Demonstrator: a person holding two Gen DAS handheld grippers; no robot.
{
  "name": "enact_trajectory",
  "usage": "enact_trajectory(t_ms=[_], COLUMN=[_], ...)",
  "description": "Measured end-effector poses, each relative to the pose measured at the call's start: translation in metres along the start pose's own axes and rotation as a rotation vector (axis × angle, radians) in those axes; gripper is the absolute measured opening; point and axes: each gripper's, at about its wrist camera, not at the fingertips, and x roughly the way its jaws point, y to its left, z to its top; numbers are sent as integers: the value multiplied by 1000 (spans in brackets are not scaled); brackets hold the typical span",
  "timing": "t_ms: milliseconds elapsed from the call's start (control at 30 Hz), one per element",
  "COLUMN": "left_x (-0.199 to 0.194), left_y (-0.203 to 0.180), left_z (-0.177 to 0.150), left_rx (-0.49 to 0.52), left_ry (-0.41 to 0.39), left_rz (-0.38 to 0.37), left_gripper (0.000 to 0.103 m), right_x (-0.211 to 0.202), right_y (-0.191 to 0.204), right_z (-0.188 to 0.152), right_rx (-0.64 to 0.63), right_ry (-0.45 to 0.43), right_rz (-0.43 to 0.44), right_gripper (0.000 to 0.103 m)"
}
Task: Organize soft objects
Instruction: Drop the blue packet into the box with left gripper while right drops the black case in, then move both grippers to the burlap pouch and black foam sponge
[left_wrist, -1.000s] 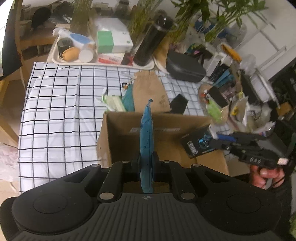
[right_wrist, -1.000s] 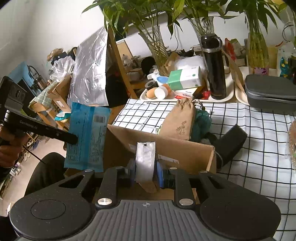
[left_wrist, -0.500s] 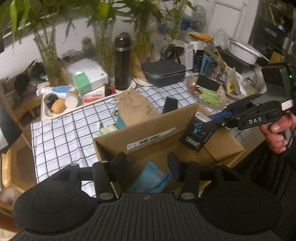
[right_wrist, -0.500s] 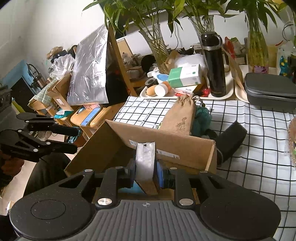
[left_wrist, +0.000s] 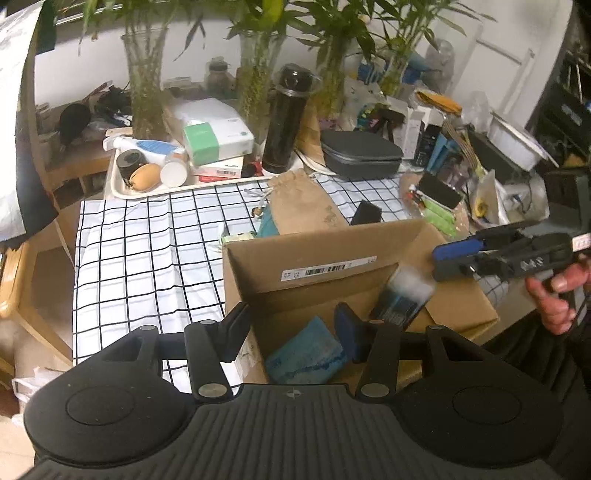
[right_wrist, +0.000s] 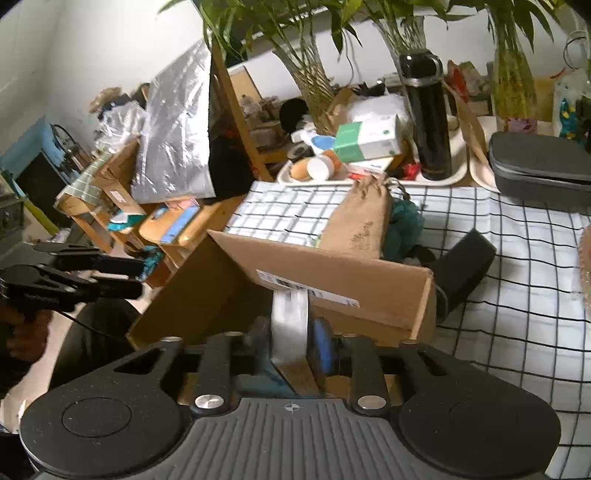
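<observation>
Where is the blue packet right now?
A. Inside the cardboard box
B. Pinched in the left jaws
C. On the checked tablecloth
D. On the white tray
A. The blue packet lies on the floor of the cardboard box, below the left gripper, whose jaws stand apart and hold nothing.

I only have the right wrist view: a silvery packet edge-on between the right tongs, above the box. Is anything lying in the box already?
Observer: Yes. The left wrist view shows a blue packet lying flat on the floor of the cardboard box.
Operator: Is the silvery packet clear of the tongs?
Observer: The right tongs are opening. The silvery packet, blurred, tilts inside the box just below their tips.
Operator: What does its face look like?
Observer: It is dark with teal print under a silvery top.
</observation>
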Motion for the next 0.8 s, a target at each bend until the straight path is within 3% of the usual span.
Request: enact_trajectory(t_ms=[33, 233, 600, 733, 800], left_x=[-1, 1, 10, 13, 14], left_y=[2, 10, 21, 23, 24], left_z=[0, -2, -6, -7, -7], left_rx=[-6, -41, -79, -76, -75], left_ry=[-6, -23, -28, -45, -52], left_rz=[-2, 9, 25, 43, 49], left_gripper=[49, 49, 50, 69, 69], right_x=[1, -8, -8, -6, -5], right_y=[0, 7, -10, -14, -16], right_z=[0, 1, 6, 5, 4], right_rx=[-4, -47, 25, 43, 45], right_ry=[0, -64, -99, -97, -96], right_rz=[-12, 2, -151, -193, -216], right_gripper=[81, 99, 103, 103, 103])
